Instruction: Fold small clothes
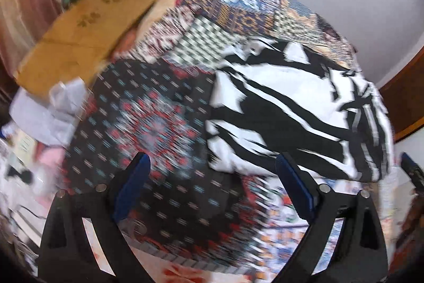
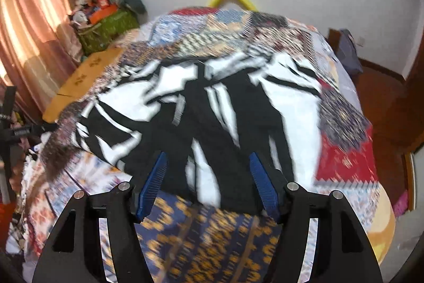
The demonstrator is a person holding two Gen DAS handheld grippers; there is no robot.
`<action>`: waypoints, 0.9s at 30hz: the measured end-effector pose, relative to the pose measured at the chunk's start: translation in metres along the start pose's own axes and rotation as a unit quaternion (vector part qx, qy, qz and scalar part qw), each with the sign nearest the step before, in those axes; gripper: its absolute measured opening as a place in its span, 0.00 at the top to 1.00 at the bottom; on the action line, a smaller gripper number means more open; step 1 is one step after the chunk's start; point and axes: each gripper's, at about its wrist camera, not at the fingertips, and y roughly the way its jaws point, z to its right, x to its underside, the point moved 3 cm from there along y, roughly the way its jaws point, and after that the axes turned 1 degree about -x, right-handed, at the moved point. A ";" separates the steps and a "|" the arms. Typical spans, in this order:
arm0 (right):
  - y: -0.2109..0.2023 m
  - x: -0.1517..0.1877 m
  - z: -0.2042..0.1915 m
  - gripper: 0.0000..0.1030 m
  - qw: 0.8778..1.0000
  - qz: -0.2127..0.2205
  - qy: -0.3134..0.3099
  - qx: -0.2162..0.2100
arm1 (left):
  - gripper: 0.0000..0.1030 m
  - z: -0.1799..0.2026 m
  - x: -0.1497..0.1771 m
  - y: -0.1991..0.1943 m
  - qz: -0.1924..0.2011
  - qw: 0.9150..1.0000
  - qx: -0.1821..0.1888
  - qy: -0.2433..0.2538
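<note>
A black-and-white patterned garment [image 1: 291,110] lies spread flat on a patchwork quilt [image 1: 159,123] that covers the bed. In the left wrist view the garment is ahead and to the right of my left gripper [image 1: 212,161], which is open over bare quilt with nothing between its blue pads. In the right wrist view my right gripper [image 2: 208,158] hovers above the near edge of the garment [image 2: 212,102]. Its jaws stand apart and the cloth lies flat below them, not pinched. Both views are blurred by motion.
A brown cardboard sheet [image 1: 87,25] lies on the bed's far left side. Behind it stands a green basket [image 2: 106,28] piled with clutter, beside a pink curtain [image 2: 26,31]. White cloth [image 1: 47,110] lies at the left. The quilt's right edge [image 2: 365,150] drops to wooden floor.
</note>
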 end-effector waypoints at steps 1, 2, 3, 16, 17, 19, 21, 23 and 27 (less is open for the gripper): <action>0.004 -0.004 -0.009 0.40 1.000 0.001 -0.007 -0.007 | 0.06 0.004 0.004 0.003 -0.009 1.000 0.014 -0.006; 0.007 -0.004 -0.016 0.40 1.000 0.000 -0.014 -0.012 | 0.06 0.008 0.008 0.006 -0.019 0.999 0.028 -0.011; 0.011 -0.005 -0.023 0.40 1.000 -0.003 -0.022 -0.016 | 0.06 0.012 0.013 0.009 -0.029 0.999 0.038 -0.014; 0.095 0.014 -0.044 0.39 0.993 -0.103 -0.041 -0.027 | 0.14 0.037 0.023 0.059 -0.101 0.985 0.123 -0.064; 0.096 0.016 -0.042 0.38 0.993 -0.103 -0.037 -0.033 | 0.14 0.038 0.019 0.062 -0.100 0.985 0.127 -0.067; 0.094 0.017 -0.040 0.37 0.993 -0.105 -0.035 -0.042 | 0.14 0.041 0.012 0.069 -0.097 0.983 0.137 -0.074; 0.093 0.019 -0.039 0.35 0.993 -0.107 -0.036 -0.046 | 0.14 0.043 0.003 0.076 -0.097 0.981 0.147 -0.085; 0.092 0.020 -0.040 0.34 0.992 -0.107 -0.038 -0.050 | 0.15 0.043 -0.006 0.080 -0.092 0.979 0.154 -0.095; 0.093 0.021 -0.042 0.32 0.992 -0.108 -0.036 -0.055 | 0.38 0.036 -0.022 0.085 -0.060 0.984 0.122 -0.115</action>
